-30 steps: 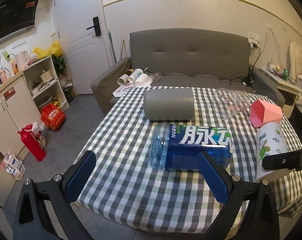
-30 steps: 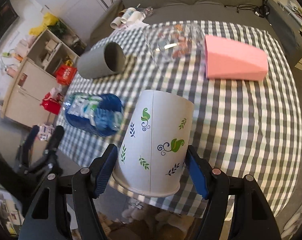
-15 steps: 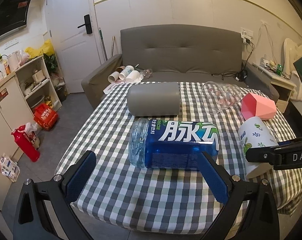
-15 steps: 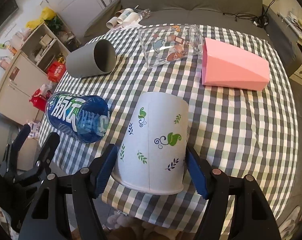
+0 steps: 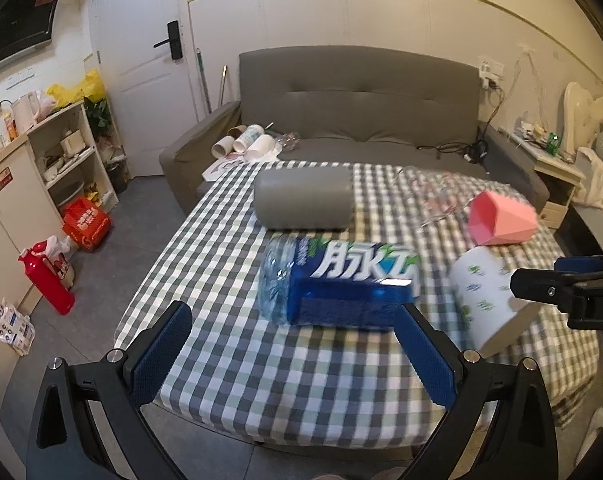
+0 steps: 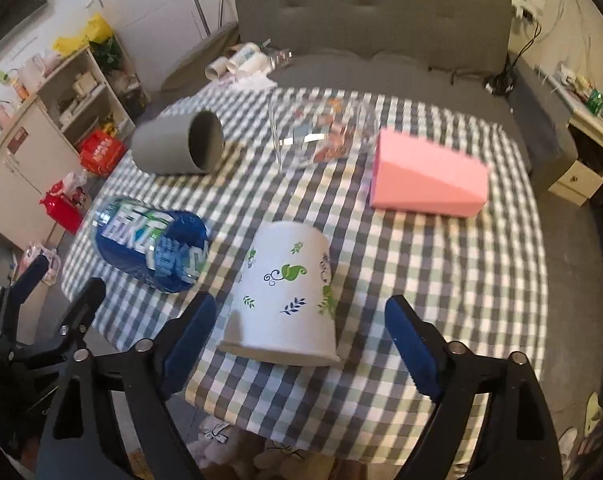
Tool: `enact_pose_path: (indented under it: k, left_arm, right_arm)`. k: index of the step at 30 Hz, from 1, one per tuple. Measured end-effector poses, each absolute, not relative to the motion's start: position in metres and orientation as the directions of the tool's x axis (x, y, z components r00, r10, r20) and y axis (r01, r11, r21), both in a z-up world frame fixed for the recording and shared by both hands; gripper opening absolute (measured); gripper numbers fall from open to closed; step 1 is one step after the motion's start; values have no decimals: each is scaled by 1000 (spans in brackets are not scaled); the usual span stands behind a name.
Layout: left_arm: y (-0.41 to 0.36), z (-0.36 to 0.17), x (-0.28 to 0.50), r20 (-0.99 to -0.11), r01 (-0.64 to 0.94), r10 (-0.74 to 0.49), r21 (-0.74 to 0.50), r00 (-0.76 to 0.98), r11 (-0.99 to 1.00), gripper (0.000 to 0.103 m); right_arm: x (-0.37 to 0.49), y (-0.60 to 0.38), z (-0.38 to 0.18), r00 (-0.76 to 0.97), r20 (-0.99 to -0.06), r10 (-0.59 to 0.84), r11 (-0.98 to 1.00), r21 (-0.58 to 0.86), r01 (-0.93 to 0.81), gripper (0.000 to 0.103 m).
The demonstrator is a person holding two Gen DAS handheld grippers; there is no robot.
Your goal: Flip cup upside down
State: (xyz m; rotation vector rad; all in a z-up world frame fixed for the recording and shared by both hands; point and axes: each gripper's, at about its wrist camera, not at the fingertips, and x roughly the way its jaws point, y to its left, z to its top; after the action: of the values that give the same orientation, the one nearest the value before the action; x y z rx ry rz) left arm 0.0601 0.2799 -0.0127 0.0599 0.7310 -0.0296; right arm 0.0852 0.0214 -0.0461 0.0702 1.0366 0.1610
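My right gripper [image 6: 301,336] is wide open and holds nothing. I think that is because the white cup [image 6: 283,294] now stands mouth-down on the checked table [image 6: 441,280]. The cup sits between my blue pads [image 6: 411,346], touching neither. My left gripper [image 5: 293,354] is open and empty too, near the blue bottle [image 5: 337,286].

The white cup [image 5: 486,300] is motion-blurred in the left wrist view, its leaf prints smeared. At three o'clock the right tongs [image 5: 573,288] run off the frame edge, their tips unseen.
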Motion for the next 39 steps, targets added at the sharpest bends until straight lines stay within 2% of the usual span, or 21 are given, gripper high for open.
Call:
enact_pose_path:
  k: [5,9,14,17,24,37,39]
  left_arm:
    - [266,18,60,-656,97,-71,3,751,995,103]
    - [244,42,68,-674,152,-140,-42,725,988,103]
    - [202,48,86,-727,178,-129,-9,674,984,103]
    - [175,39,95,-746,211,-121,26,655,977,103]
    - [147,-2,133,-851,200,-114,-11,512,980,103]
    - [124,-43,176,-925,261,-107,-8,364,965,102]
    - [126,-46,179,-932,259,-115,-24,344,965,96]
  right_arm:
    - [62,10,-21,585,-805,101,993,44,-111,90]
    - [45,-14,-4,631,-771,81,996,41,-77,90]
    - [38,-50,8,662,-749,42,999,40,-18,90]
    - [40,-68,9,672,-741,7,1000,16,7,90]
    - [53,-97,-8,659,-751,-32,997,22,73,90]
    - [75,-91,-50,608,-794,8,998,47,47,90]
    - [77,-86,-54,607,-795,15,999,41,28,90]
